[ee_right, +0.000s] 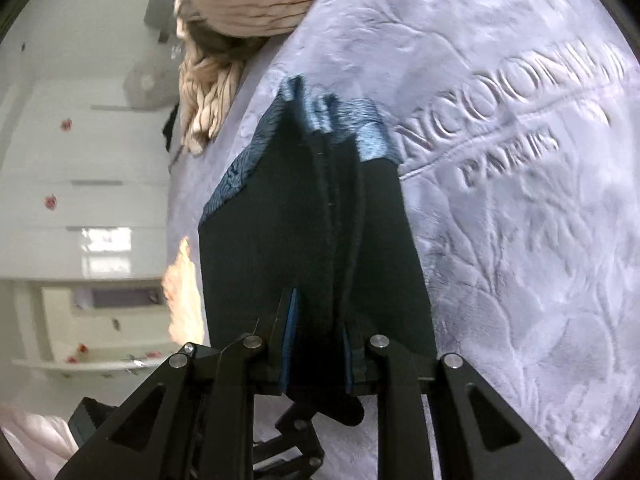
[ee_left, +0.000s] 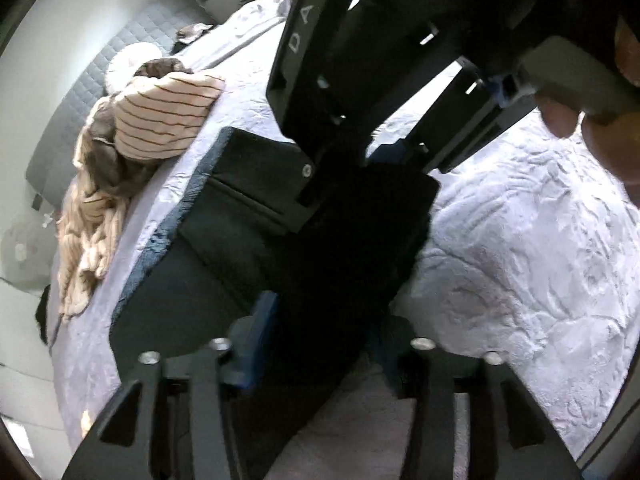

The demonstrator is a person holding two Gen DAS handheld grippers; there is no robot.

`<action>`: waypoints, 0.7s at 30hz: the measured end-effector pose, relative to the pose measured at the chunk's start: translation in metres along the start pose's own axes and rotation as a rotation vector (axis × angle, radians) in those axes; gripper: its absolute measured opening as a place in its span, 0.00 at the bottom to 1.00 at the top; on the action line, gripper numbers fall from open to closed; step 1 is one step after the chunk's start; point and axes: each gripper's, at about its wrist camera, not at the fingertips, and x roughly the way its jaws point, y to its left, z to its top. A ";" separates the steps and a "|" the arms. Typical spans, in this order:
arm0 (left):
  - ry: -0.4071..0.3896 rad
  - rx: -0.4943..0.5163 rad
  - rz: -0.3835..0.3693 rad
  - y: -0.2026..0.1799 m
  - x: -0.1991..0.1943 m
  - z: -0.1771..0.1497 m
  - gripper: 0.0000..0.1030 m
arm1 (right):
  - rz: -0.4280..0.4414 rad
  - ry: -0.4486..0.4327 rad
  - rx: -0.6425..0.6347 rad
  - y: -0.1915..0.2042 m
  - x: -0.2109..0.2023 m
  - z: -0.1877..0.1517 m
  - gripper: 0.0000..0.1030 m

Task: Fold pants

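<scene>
The dark pants (ee_right: 304, 216) are lying folded on the pale embossed bedspread (ee_right: 520, 240), filling the middle of the right wrist view, their blue frayed hems (ee_right: 360, 128) sitting at the far end toward the upper centre. The right gripper (ee_right: 318, 344) is pinching a raised fold of that dark cloth at the bottom centre, its blue pads (ee_right: 289, 336) standing narrow with the fabric pressed between them. To the right of the hems the bedspread is showing raised lettering (ee_right: 512, 120).

Over in the left wrist view the pants (ee_left: 280, 264) are running from the centre down to the lower left, a blue frayed edge (ee_left: 160, 240) trailing along their left side. The left gripper (ee_left: 320, 356) is sitting at the bottom of the frame with its jaws standing partly apart; dark cloth is lying in the gap, but the pads are not closed on it as far as the blur lets me tell. The right gripper (ee_left: 360, 152) is coming in from the upper right of this view, its black body crossing over the pants, with a person's hand (ee_left: 592, 128) wrapped around the handle at the right edge.

A cream striped garment (ee_left: 160, 120) is piled with other cloth at the upper left, on the bed's edge, well apart from the pants. It is showing too at the top of the right wrist view (ee_right: 248, 0).
</scene>
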 end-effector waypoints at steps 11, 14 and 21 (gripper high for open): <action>-0.004 -0.102 -0.088 0.043 -0.047 -0.017 0.67 | -0.247 -0.048 -0.040 0.017 -0.016 -0.012 0.43; 0.055 -0.182 -0.101 0.070 -0.045 -0.029 0.67 | -0.308 -0.058 -0.007 0.009 -0.021 -0.019 0.50; 0.204 -0.403 -0.134 0.113 -0.034 -0.062 0.67 | -0.393 -0.093 0.051 0.013 -0.030 -0.040 0.56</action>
